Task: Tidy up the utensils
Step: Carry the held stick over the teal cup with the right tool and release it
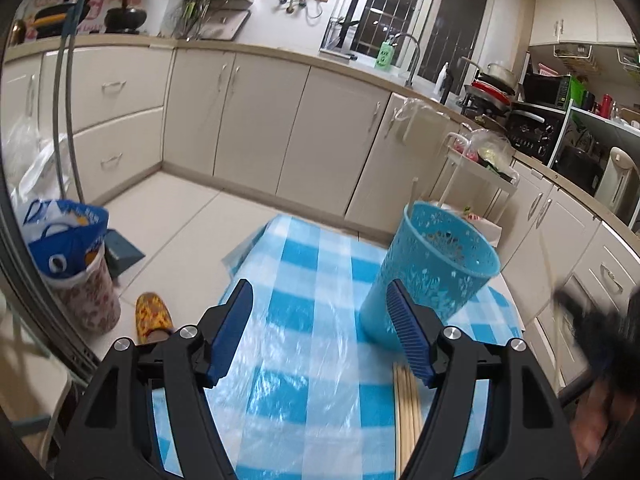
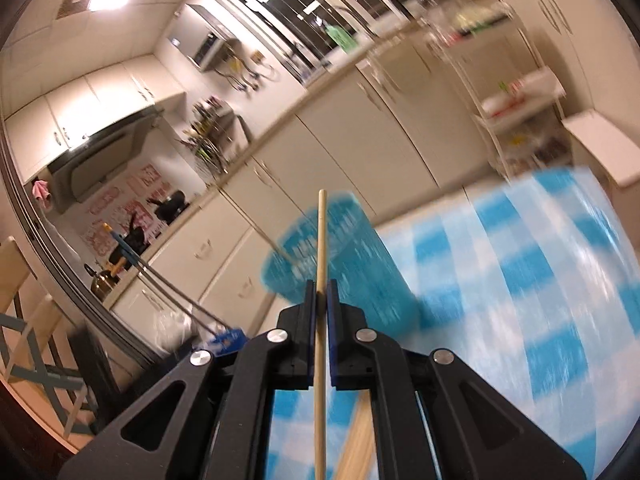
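Kitchen scene, seen from two wrist cameras. A bench (image 1: 304, 360) covered in a blue-and-white checked plastic cloth holds a tall blue perforated cup (image 1: 432, 276), standing upright toward the far right of the cloth. One chopstick already leans inside it, its tip showing above the rim.

The left hand-held gripper (image 1: 320, 332) hangs over the cloth with its jaws wide apart and nothing between them. A bundle of loose chopsticks (image 1: 408, 412) lies flat on the bench just beside and partly under its right finger, near the foot of the cup.

The right hand-held gripper (image 2: 320, 292) is clamped narrow on a single chopstick (image 2: 321, 240), which runs straight forward between the pads and pokes out well past them. Its free end points toward the cup (image 2: 336, 268), which looks blurred in this view.

The step in hand seems to be dropping this chopstick into the cup. To do it well, the tip should clear the rim first, then tilt downward over the mouth before the jaws let go, so the stick slides in rather than knocking the light cup over.
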Tool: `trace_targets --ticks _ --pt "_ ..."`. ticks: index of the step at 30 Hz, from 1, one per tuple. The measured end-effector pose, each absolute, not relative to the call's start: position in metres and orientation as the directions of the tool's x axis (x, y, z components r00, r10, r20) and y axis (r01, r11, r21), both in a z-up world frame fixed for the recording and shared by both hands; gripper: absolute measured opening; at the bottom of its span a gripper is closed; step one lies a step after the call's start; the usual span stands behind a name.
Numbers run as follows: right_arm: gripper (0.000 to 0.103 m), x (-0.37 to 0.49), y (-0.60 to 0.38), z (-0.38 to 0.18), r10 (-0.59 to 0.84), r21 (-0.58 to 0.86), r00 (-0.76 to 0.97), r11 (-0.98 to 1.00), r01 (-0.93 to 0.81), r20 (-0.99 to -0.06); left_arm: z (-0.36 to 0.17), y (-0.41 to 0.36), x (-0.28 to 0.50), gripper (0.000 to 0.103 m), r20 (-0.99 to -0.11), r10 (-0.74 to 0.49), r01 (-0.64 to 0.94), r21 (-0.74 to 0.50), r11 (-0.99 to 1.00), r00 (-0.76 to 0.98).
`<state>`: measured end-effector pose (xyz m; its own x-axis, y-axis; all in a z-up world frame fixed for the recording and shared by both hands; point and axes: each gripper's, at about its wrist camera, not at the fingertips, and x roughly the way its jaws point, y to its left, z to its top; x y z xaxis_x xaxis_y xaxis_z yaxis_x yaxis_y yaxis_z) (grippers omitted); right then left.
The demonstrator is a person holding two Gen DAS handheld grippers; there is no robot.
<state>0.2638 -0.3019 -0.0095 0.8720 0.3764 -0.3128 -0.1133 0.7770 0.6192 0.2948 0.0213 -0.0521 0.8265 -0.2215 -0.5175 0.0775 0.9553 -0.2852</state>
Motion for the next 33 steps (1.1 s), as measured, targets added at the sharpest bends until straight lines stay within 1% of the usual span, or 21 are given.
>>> trace_targets --ticks 1,4,7,10,14,15,16,17,18,19,21,23,24,26,27,28,29,31,33 --pt "0.006 0.279 -0.296 0.007 0.364 0.594 0.888 0.793 -0.137 -0.282 -0.055 0.023 0.292 0.066 -0.523 -0.224 0.075 -0.29 0.954 0.822" --pt "0.006 0.313 -0.28 0.036 0.318 0.522 0.92 0.838 -0.159 -0.23 -0.061 0.027 0.288 0.066 -0.536 -0.23 0.066 -0.307 0.95 0.812" --pt "0.006 0.355 -0.261 0.048 0.263 0.449 0.939 0.882 -0.143 -0.22 -0.064 0.034 0.288 0.066 -0.543 -0.229 0.049 -0.324 0.945 0.808" --pt "0.006 0.4 -0.248 0.035 0.219 0.402 0.935 0.911 -0.093 -0.279 -0.066 0.044 0.287 0.066 -0.544 -0.226 0.031 -0.343 0.939 0.808" --pt "0.006 0.428 -0.239 0.015 0.206 0.362 0.902 0.93 -0.06 -0.379 -0.069 0.055 0.288 0.066 -0.545 -0.215 0.014 -0.348 0.937 0.81" --pt "0.006 0.427 -0.238 0.01 0.205 0.348 0.897 0.935 -0.062 -0.391 -0.07 0.057 0.289 0.066 -0.547 -0.211 0.01 -0.348 0.938 0.81" --pt "0.01 0.427 -0.237 0.005 0.197 0.326 0.892 0.944 -0.059 -0.407 -0.072 0.058 0.289 0.067 -0.549 -0.209 0.007 -0.347 0.938 0.81" --pt "0.015 0.426 -0.236 0.002 0.196 0.32 0.887 0.946 -0.058 -0.418 -0.073 0.06 0.29 0.067 -0.552 -0.207 0.003 -0.348 0.938 0.808" --pt "0.026 0.422 -0.237 -0.001 0.198 0.324 0.884 0.944 -0.056 -0.424 -0.074 0.06 0.29 0.067 -0.555 -0.207 0.0 -0.35 0.937 0.806" --pt "0.028 0.419 -0.239 -0.002 0.199 0.327 0.882 0.943 -0.054 -0.426 -0.075 0.06 0.291 0.067 -0.558 -0.208 -0.002 -0.352 0.936 0.804" --pt "0.028 0.412 -0.242 -0.002 0.202 0.327 0.881 0.943 -0.057 -0.427 -0.075 0.059 0.289 0.067 -0.561 -0.211 -0.002 -0.355 0.935 0.8" --pt "0.028 0.387 -0.249 0.006 0.206 0.342 0.894 0.938 -0.064 -0.398 -0.07 0.057 0.285 0.068 -0.552 -0.205 0.003 -0.345 0.939 0.808" --pt "0.028 0.37 -0.253 0.011 0.203 0.346 0.902 0.936 -0.065 -0.38 -0.067 0.055 0.281 0.069 -0.546 -0.198 0.007 -0.332 0.943 0.814" --pt "0.028 0.34 -0.259 0.015 0.19 0.355 0.913 0.933 -0.054 -0.362 -0.061 0.05 0.275 0.074 -0.538 -0.187 0.014 -0.309 0.951 0.822" --pt "0.028 0.319 -0.264 0.012 0.179 0.36 0.912 0.932 -0.037 -0.37 -0.058 0.048 0.272 0.075 -0.536 -0.186 0.018 -0.303 0.953 0.824" --pt "0.028 0.306 -0.266 0.007 0.175 0.36 0.905 0.933 -0.027 -0.388 -0.056 0.047 0.27 0.076 -0.534 -0.186 0.021 -0.3 0.954 0.825" --pt "0.028 0.29 -0.268 -0.004 0.172 0.354 0.889 0.935 -0.012 -0.425 -0.055 0.044 0.267 0.077 -0.534 -0.187 0.025 -0.295 0.955 0.824" --pt "0.028 0.266 -0.265 -0.033 0.17 0.335 0.84 0.942 0.015 -0.516 -0.054 0.038 0.261 0.077 -0.541 -0.194 0.033 -0.292 0.956 0.818" --pt "0.028 0.248 -0.257 -0.073 0.174 0.31 0.764 0.95 0.036 -0.622 -0.055 0.034 0.255 0.077 -0.547 -0.204 0.045 -0.289 0.956 0.812"
